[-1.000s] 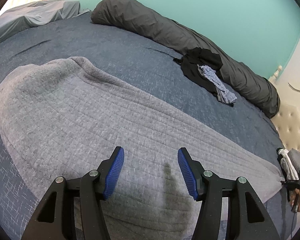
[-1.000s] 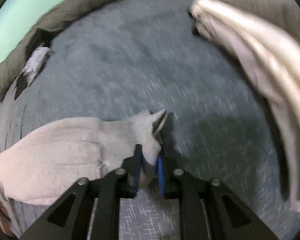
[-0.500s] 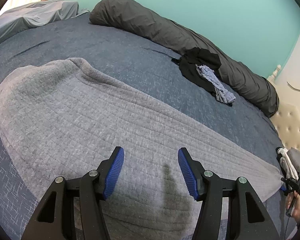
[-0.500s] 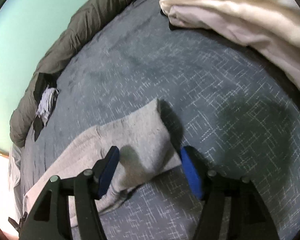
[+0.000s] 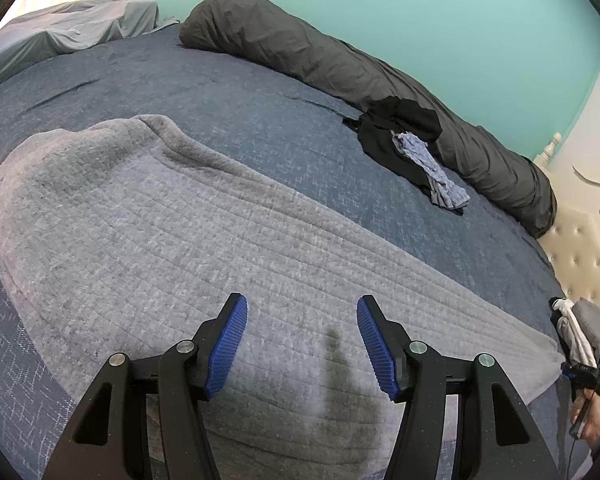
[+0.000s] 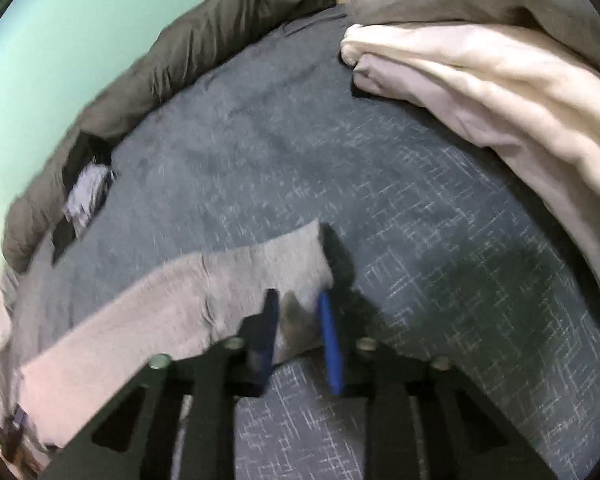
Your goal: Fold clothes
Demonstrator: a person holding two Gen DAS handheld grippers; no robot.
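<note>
A large grey knit garment (image 5: pixel 180 240) lies spread across the blue bed cover (image 5: pixel 260 120). My left gripper (image 5: pixel 302 312) hovers open over its near edge, with nothing between the blue pads. In the right wrist view the same garment (image 6: pixel 160 300) tapers to a corner. My right gripper (image 6: pixel 298 308) is closing its jaws on that corner, and bunched grey cloth fills the narrow gap between the pads. The left wrist view shows the right gripper (image 5: pixel 584 372) small at the far right, a hand (image 5: pixel 592 428) behind it.
A dark rolled duvet (image 5: pixel 340 64) lines the far side under the green wall. A black garment (image 5: pixel 396 132) with a blue-grey cloth (image 5: pixel 432 168) on it lies beside it. Cream and grey bedding (image 6: pixel 480 80) is piled at the right, near a tufted headboard (image 5: pixel 580 240).
The right gripper let go of the corner, opened wide over it, then closed on it again while tilting. The left gripper and the garment's body stayed still.
</note>
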